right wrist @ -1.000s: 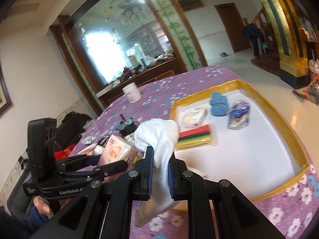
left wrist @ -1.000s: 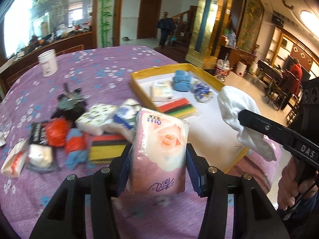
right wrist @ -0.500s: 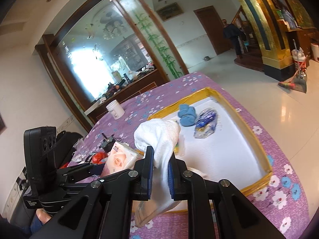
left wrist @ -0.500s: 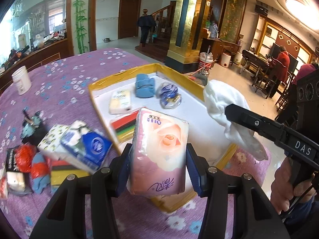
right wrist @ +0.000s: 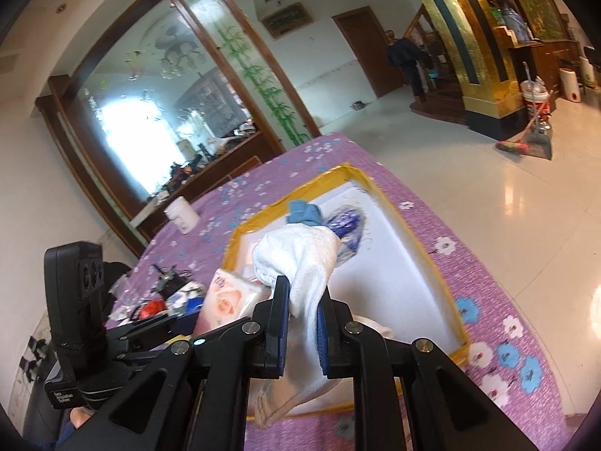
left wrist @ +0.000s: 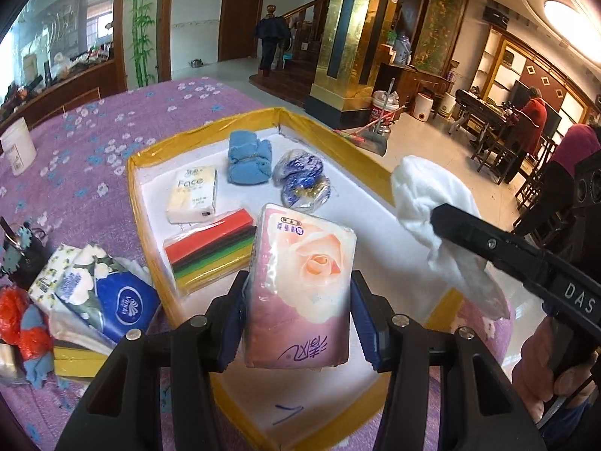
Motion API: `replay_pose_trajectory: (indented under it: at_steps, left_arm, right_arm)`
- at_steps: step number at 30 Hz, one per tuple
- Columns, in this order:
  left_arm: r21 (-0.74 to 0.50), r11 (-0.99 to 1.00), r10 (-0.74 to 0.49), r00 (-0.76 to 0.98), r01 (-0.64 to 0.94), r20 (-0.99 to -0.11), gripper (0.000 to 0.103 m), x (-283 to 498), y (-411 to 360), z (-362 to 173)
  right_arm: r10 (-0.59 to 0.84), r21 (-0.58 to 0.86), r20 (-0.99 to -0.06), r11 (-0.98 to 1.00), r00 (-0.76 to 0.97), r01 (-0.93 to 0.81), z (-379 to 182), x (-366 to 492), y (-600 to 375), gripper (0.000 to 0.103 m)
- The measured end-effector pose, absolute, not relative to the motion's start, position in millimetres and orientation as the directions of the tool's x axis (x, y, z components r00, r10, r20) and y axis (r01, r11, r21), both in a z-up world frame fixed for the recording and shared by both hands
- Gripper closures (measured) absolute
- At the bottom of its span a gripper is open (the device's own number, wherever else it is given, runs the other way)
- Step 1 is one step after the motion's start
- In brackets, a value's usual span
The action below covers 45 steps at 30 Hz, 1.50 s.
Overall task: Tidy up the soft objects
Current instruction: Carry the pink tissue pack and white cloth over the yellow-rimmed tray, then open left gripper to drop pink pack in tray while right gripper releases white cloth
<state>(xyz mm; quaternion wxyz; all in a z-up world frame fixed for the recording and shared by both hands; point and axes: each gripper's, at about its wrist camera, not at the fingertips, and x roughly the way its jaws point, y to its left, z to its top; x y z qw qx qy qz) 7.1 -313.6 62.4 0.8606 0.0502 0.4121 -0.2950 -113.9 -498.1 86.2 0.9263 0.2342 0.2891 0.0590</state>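
Observation:
My left gripper is shut on a pink rose-print tissue pack and holds it above the near part of the yellow-rimmed white tray. My right gripper is shut on a white cloth, also above the tray; the cloth shows in the left wrist view at the right. In the tray lie a blue cloth, a cream tissue pack, a blue-patterned bag and a striped sponge stack.
On the purple flowered tablecloth left of the tray lie tissue packs, a red and blue bundle and a dark object. A white cup stands at the far left. The table edge and floor are at the right.
Both grippers have moved toward the tray with their loads; the tissue pack now hangs over the tray's near part. The loose pile has slid left in view.

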Motion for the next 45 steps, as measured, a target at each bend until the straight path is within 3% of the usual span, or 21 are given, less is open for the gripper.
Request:
replay_pose_trajectory:
  at_steps: [11,23,28,30,33,39,45]
  left_arm:
    - [-0.235,0.841,-0.464,0.426,0.488,-0.777,0.053,36.5,-309.7,34.3]
    - [-0.149,0.851,-0.418,0.476,0.504,-0.774,0.053,26.4,-314.3,31.9]
    - [-0.13,0.851,-0.409,0.487,0.509,-0.772,0.048,22.4,-317.7,31.1]
    - [-0.138,0.851,-0.416,0.489,0.507,-0.766,0.041,22.6,-316.6,32.3]
    - [-0.131,0.852,-0.416,0.504,0.507,-0.756,0.032,21.2,-316.3,35.1]
    - [-0.132,0.851,-0.419,0.506,0.509,-0.754,0.025,20.9,-315.6,36.9]
    - [-0.148,0.848,-0.434,0.506,0.51,-0.745,0.019,18.6,-311.8,39.2]
  right_arm:
    - [0.241,0.413,-0.623,0.909,0.744,0.052,68.3,-58.8,-477.3,0.089]
    - [0.239,0.422,-0.645,0.903,0.726,0.078,42.7,-36.6,-466.2,0.086]
    - [0.279,0.475,-0.604,0.878,0.746,0.056,41.3,-41.0,-471.2,0.073]
    - [0.29,0.487,-0.591,0.872,0.753,0.046,42.6,-42.3,-471.9,0.058]
    - [0.324,0.515,-0.561,0.857,0.762,0.015,43.2,-44.2,-473.4,0.045]
    - [0.358,0.543,-0.528,0.84,0.77,-0.018,44.2,-45.2,-473.9,0.037]
    - [0.396,0.587,-0.459,0.807,0.795,-0.063,46.9,-51.0,-477.9,0.035]
